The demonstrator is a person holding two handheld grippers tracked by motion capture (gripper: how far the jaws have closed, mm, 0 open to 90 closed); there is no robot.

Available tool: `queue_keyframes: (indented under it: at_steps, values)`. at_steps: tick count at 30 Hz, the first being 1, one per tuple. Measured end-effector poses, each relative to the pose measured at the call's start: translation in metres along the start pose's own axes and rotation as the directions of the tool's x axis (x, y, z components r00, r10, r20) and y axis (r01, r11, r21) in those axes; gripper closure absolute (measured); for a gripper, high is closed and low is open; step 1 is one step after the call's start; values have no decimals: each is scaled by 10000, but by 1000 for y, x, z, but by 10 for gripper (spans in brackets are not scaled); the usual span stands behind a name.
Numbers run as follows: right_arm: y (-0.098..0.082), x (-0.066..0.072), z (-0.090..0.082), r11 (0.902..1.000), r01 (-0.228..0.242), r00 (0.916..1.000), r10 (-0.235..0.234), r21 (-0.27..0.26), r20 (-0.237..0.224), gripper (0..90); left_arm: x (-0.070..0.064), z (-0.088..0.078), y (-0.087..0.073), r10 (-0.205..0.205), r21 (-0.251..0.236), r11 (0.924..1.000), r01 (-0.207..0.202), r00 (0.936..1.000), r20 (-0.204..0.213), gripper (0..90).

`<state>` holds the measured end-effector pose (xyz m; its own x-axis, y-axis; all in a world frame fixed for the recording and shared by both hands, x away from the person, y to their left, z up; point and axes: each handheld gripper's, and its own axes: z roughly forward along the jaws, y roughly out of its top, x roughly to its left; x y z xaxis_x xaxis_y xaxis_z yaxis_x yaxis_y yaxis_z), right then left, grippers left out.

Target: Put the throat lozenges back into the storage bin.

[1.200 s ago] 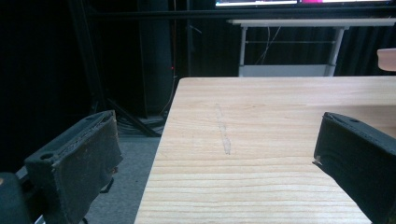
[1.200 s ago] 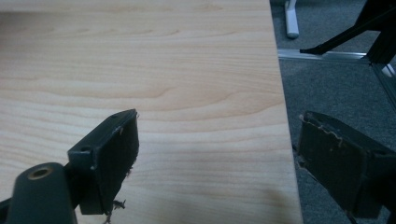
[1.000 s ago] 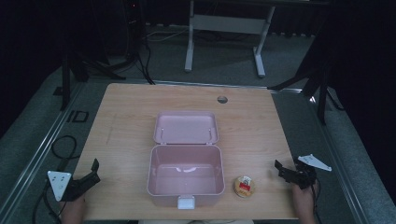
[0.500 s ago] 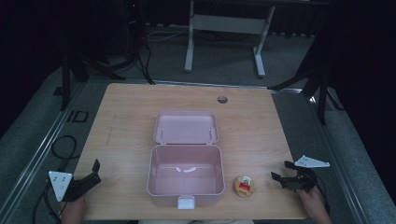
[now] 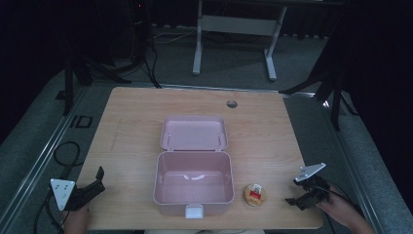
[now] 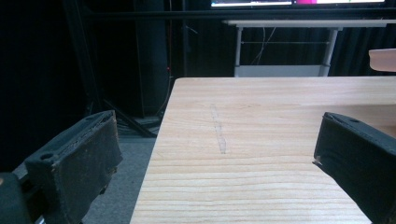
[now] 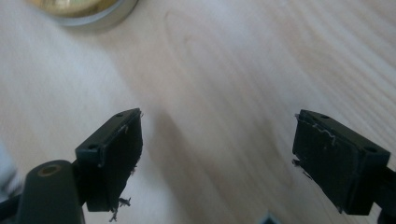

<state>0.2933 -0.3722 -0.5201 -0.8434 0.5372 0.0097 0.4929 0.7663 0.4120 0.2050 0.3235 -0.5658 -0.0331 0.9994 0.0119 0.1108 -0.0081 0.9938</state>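
Note:
An open pink plastic box (image 5: 192, 183) sits at the table's front middle, its lid (image 5: 194, 132) laid flat behind it and a white latch (image 5: 193, 211) at its front. A small round tin (image 5: 254, 194) with a gold and red top lies just right of the box; its rim (image 7: 88, 11) shows at the top left of the right gripper view. My right gripper (image 5: 298, 199) hovers low over the wood a short way right of the tin, open and empty (image 7: 217, 158). My left gripper (image 5: 95, 183) rests at the front left edge, open and empty (image 6: 219, 158).
The wooden table (image 5: 131, 122) has a round cable hole (image 5: 232, 104) near its far edge. A faint scratch line (image 6: 218, 133) marks the wood ahead of the left gripper. Beyond the table stand a white desk frame (image 5: 234, 29), dark stands and floor cables.
My right gripper has dropped lower and tilted down toward the table beside the tin. The left gripper has held still.

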Motion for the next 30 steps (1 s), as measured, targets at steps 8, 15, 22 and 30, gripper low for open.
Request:
queue_keyframes:
  at_steps: [8,15,22,30]
  values:
    - [23,12,-4,9499,1055,9936,-1128,2942,82,144,0,0,0,3,29,10000,-3,10000,75,9]
    - [38,19,2,8697,1424,9893,-1405,4726,-397,134,0,0,0,-20,21,10000,19,9999,141,9]
    - [49,33,9,8472,1980,9795,-1901,4929,-666,118,0,0,0,-35,13,10000,35,9998,186,9]
    - [69,49,21,8539,2432,9697,-2253,4602,-944,119,0,0,0,-63,11,10000,63,9997,238,9]
